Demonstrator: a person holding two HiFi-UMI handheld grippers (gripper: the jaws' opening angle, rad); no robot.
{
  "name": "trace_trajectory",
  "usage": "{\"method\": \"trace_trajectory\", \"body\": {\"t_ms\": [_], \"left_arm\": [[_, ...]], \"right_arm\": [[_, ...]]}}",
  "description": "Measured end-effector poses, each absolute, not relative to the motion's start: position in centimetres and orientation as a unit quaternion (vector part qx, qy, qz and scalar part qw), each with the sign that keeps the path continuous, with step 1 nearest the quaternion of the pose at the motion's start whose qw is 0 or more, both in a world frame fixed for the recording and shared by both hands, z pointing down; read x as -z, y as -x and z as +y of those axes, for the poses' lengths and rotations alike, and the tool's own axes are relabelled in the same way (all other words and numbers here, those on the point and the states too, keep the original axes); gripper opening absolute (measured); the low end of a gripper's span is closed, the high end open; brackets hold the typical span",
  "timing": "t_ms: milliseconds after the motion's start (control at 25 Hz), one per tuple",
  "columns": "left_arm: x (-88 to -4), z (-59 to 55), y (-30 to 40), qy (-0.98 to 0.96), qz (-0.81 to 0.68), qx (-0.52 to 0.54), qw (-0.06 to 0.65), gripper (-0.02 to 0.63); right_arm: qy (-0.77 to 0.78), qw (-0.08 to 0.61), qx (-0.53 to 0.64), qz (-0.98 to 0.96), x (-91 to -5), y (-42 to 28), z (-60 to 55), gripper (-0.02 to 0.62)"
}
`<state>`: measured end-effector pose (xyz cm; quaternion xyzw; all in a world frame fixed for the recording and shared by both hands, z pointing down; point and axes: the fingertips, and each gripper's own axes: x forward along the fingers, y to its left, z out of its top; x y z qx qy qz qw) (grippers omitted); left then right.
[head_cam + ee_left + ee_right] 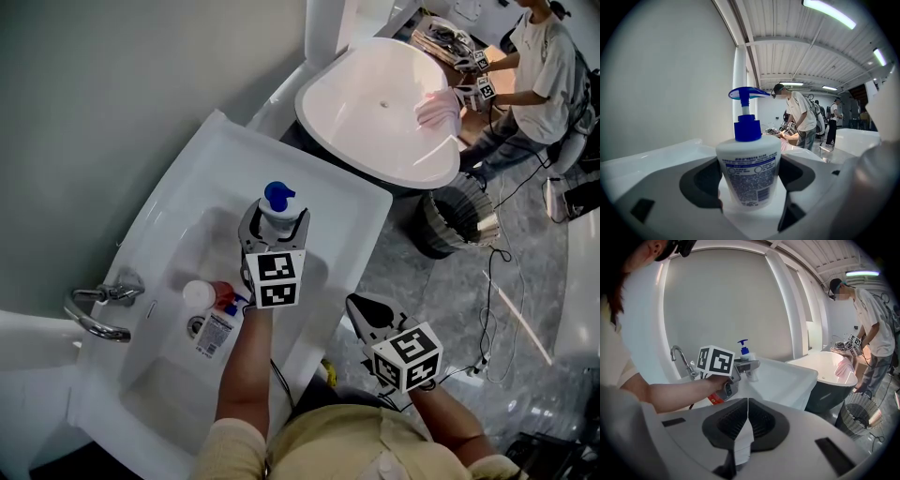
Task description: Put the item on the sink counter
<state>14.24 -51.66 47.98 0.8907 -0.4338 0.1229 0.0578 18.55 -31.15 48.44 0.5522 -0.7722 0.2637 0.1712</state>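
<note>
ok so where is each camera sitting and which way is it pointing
Head view: on the person's head, looking down at the sink; shows the left forearm, left gripper and right gripper.
Left gripper view: on the left gripper, looking along its jaws, shut on the pump bottle, toward another person; only its jaws show.
Right gripper view: on the right gripper beside the sink, looking over its closed jaws at the sink; the left forearm shows.
Shared: head and right gripper views both show the left gripper holding the pump bottle.
</note>
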Motion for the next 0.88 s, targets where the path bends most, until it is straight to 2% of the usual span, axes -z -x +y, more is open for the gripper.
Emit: {"method": "trace_trajectory", "body": {"t_ms": [440,880], "left_arm": [[-48.6,-52.3,-14.5,-0.891,-0.436,-0.118,0.053,0.388],[-48.5,-52.0,-15.2,-0.889,-0.438,-0.130,0.008,0.388]], "right_arm": [[-0.554,0.165,-0.268,-0.771,-48.5,-18.7,-31.4,0.025],[-0.556,0.160,-0.266,-0.771,-48.1,-18.6,-31.2,0.025]]}}
